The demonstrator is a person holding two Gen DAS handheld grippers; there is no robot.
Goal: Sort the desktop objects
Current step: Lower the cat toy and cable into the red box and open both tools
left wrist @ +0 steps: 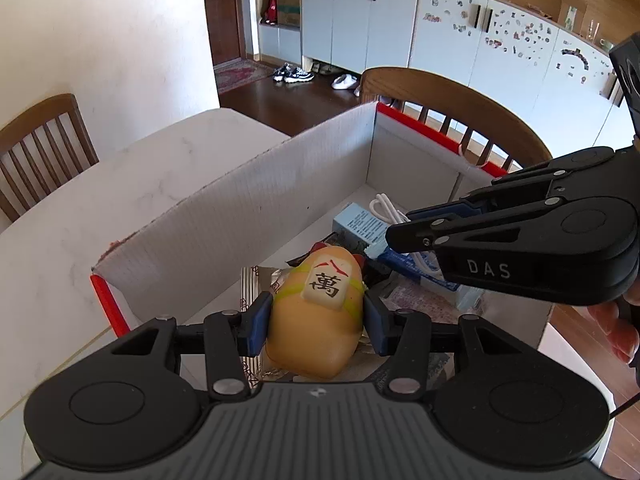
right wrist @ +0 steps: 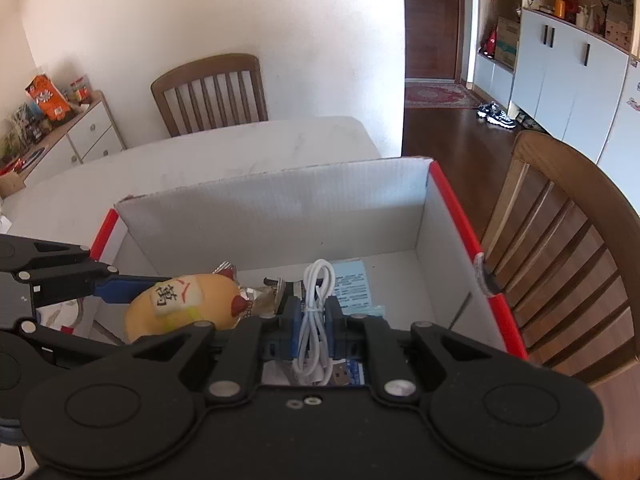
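A white cardboard box (left wrist: pixel 224 216) with red edges stands on the pale table. My left gripper (left wrist: pixel 316 320) is shut on a yellow squishy toy (left wrist: pixel 320 312) with a mahjong tile on it, held inside the box above its floor. The toy also shows in the right wrist view (right wrist: pixel 180 304). My right gripper (right wrist: pixel 314 316) is shut on a coiled white USB cable (right wrist: pixel 316 312), also inside the box (right wrist: pixel 280 200). In the left wrist view the right gripper (left wrist: pixel 400 232) reaches in from the right with the cable (left wrist: pixel 384 208) at its tips.
On the box floor lie a light blue carton (left wrist: pixel 360 222), a foil snack packet (right wrist: pixel 260 300) and other small packets. Wooden chairs stand at the table's far side (right wrist: pixel 212 92) and right (right wrist: pixel 560 232). The marble table (left wrist: pixel 120 184) extends left of the box.
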